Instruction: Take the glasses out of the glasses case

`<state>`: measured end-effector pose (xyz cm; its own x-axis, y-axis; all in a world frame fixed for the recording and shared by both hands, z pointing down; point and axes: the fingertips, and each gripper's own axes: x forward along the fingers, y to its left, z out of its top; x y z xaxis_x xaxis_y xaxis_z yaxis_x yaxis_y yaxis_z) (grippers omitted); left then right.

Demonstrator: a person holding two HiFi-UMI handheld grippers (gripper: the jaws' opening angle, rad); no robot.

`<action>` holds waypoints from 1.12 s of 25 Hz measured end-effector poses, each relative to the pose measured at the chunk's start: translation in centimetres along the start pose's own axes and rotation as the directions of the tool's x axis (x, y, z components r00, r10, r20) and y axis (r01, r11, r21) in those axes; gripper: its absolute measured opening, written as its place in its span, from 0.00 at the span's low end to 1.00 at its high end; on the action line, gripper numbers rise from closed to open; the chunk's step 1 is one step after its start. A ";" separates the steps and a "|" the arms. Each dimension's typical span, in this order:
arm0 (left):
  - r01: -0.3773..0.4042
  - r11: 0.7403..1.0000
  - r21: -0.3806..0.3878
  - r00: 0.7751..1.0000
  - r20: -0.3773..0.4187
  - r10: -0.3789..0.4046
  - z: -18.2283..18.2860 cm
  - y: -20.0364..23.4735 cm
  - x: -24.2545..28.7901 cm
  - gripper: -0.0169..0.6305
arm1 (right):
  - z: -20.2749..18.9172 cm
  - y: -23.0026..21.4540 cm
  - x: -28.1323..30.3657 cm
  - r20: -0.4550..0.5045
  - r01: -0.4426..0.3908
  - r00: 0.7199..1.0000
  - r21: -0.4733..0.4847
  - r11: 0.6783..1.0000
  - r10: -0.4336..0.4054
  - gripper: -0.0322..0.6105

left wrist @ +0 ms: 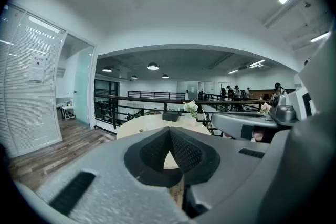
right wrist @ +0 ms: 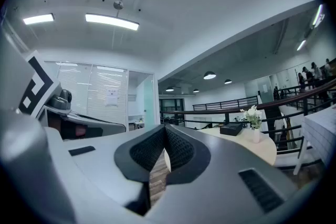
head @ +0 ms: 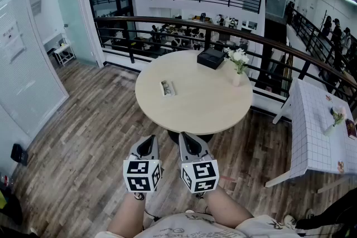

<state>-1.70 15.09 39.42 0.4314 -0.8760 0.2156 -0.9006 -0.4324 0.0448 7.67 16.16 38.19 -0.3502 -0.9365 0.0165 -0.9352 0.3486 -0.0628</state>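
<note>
Tools, two, grey, two-jawed, hand-held: left tool (head: 146, 143) and right tool (head: 189, 140) lie side by side, just apart, low in the head view. Both point toward the worktop and sit short of its near edge, above the brown wood-plank floor (head: 83, 131).

- Jaw state: in each tool's own view the dark ribbed jaws meet at their tips. Only a narrow wedge of gap shows below the tips, and nothing is held in either.
- Marker cubes, two: one black-and-white marker cube (head: 142, 174) sits at the rear of each tool.
- Forearms, two: bare forearms (head: 129, 213) run back from the tools to the lower edge.
- Worktop, one: round pale beige worktop (head: 195, 106) on a single dark central base. It carries three things:
  1. One small pale oblong glasses case (head: 168, 87), lying flat on the left half, well apart from both tools. Dark marks show on it, and it is too small to tell whether it is open or closed.
  2. One black rectangular box (head: 211, 57) at the far edge.
  3. One small white vase of white flowers (head: 238, 71), just right of the box.
- Side table, one: white rectangular table with a grid pattern (head: 312, 136) at the right, well apart from the worktop.
- Railing, one: dark curved metal railing (head: 167, 20) behind the worktop.
</note>
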 end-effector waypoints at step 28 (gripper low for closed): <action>-0.041 0.998 -0.038 0.999 -0.020 0.040 -1.7 -1.8 4.5 0.05 | -2.6 -5.5 2.5 -0.027 -0.008 1.000 0.035 0.999 0.009 0.07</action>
<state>1.79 12.26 41.97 0.3938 -0.8882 0.2366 -0.9188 -0.3880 0.0728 11.86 12.02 41.20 -0.3597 -0.9321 0.0429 -0.9300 0.3544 -0.0973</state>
